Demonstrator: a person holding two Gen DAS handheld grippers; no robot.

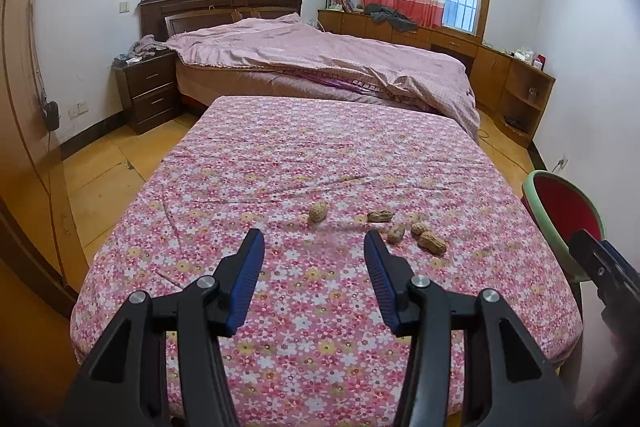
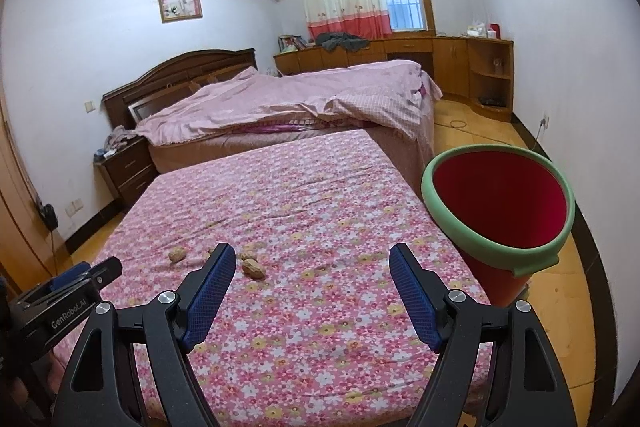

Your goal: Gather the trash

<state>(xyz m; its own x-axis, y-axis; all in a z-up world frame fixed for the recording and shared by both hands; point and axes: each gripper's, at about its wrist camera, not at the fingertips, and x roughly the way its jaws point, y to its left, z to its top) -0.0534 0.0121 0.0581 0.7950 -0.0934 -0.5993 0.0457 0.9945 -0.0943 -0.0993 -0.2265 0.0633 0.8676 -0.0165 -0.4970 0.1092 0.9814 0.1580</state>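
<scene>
The peanuts lie in a loose cluster on the flowered cloth of the low bed, one nut apart to the left of the rest. In the right wrist view part of the cluster is hidden behind the near blue finger, so only a few shells show there; how many there are in all is hard to make out, and small bits farther up the cloth are too small to tell.

The left gripper hovers over the cloth just short of the nuts, its fingers spread apart with nothing between them. The right gripper also stands released and empty, wider than the left, over bare cloth to the right of the cluster.

The red bin with a green rim stands off the bed's right edge, mouth tilted toward the camera; its base is cut off behind the right gripper. In the left wrist view only a slice of it shows, partly covered by the other gripper's body.

The cloth around the nuts is bare right out to its edges. Floor runs along both sides; the far end butts against a larger bed.
</scene>
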